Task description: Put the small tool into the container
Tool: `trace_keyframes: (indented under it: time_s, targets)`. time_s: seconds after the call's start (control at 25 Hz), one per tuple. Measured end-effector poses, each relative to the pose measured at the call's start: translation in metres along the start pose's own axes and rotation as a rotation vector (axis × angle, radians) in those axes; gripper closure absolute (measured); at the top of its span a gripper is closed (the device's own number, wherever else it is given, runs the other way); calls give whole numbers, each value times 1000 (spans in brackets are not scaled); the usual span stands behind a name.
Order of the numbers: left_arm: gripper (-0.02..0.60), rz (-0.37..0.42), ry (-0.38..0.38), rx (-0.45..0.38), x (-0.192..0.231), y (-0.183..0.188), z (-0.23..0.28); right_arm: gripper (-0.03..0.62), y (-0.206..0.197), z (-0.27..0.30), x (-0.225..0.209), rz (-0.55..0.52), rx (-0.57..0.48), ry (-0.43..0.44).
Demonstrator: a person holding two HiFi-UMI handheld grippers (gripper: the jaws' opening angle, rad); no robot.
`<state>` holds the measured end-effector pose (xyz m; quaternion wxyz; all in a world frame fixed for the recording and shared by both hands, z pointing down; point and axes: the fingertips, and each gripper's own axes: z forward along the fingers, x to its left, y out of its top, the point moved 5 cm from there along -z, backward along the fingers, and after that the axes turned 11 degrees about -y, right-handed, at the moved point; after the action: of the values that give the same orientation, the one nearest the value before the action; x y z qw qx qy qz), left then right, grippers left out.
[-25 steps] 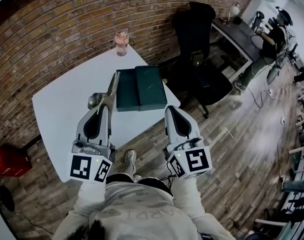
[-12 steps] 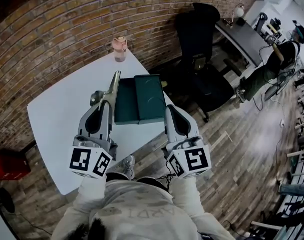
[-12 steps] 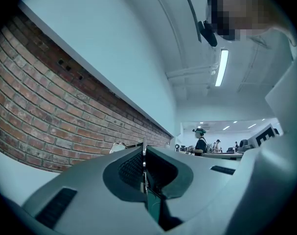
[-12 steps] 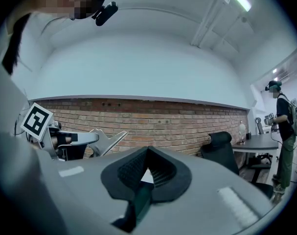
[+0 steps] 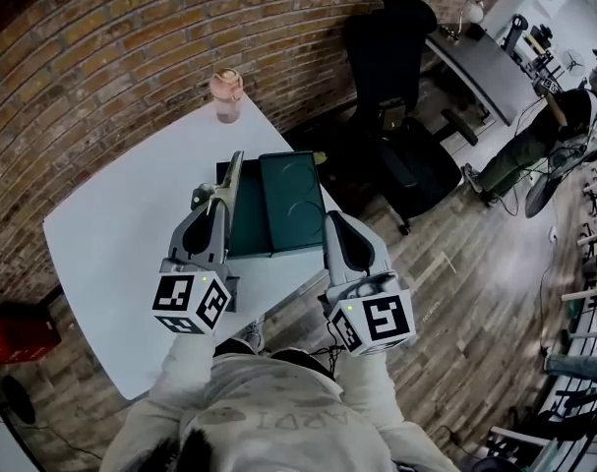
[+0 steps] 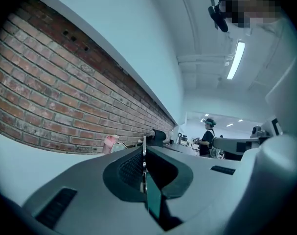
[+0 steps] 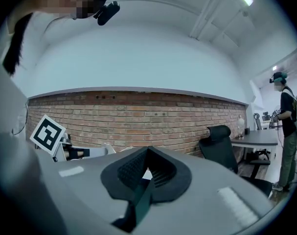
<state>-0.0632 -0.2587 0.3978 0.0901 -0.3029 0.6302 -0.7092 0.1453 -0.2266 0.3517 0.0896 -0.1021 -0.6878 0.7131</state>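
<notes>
Your left gripper (image 5: 215,207) is clamped shut on a thin, flat silver metal tool (image 5: 230,173). In the left gripper view, the blade (image 6: 144,148) stands on edge, pinched between the two pads, and it runs straight out past the tips. From the head view, the tool reaches forward along the left side of the open dark green rectangular container (image 5: 290,200), which lies at the right-hand corner of the white bench (image 5: 111,254). You cannot tell from these views whether the blade touches the container or hangs above it.

Your right gripper (image 5: 335,220) has its jaws pressed together with nothing between them, as the right gripper view shows (image 7: 147,152). Its tip sits at the bench's near right edge, just beside the container's right side, and contact cannot be made out.

A pink bottle (image 5: 225,91) stands at the bench's far corner, well apart from both grippers.
</notes>
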Motion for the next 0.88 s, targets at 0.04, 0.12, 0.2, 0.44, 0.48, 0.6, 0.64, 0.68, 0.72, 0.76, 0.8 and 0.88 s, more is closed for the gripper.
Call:
trace_keyframes:
  time_s: [0.04,0.12,0.2,0.44,0.48,0.6,0.64,0.68,0.72,0.76,0.8,0.88]
  targets:
    - [575,-9,4,15,4,-5,5,583,-2,4,-1,0,6,-2]
    - [575,-26,14,45,12,-14,16,583,-5,10,-2,0,19,-6]
    - [575,-44,25,75,18,-23,26,583,-9,15,-4,1,31,-9]
    - [575,-85,71,157,31,-51,50,583,-18,27,-11,3,63,-16]
    - [575,-91,80,170,34,-55,54,583,-19,29,-12,3,68,-18]
    - [575,-116,104,206,40,-67,63,583,-22,35,-16,5,81,-22]
    - [575,-125,109,216,41,-71,65,583,-23,36,-17,5,85,-24]
    - [575,-132,114,225,43,-75,67,583,-24,36,-17,5,89,-25]
    - [575,-135,118,233,44,-78,69,583,-26,37,-17,5,92,-27]
    - [575,-136,123,242,45,-81,71,583,-27,38,-18,5,95,-29]
    - [575,-136,128,252,47,-85,73,583,-28,38,-18,5,98,-31]
    - [575,-146,143,271,50,-92,77,583,-30,40,-19,4,106,-35]
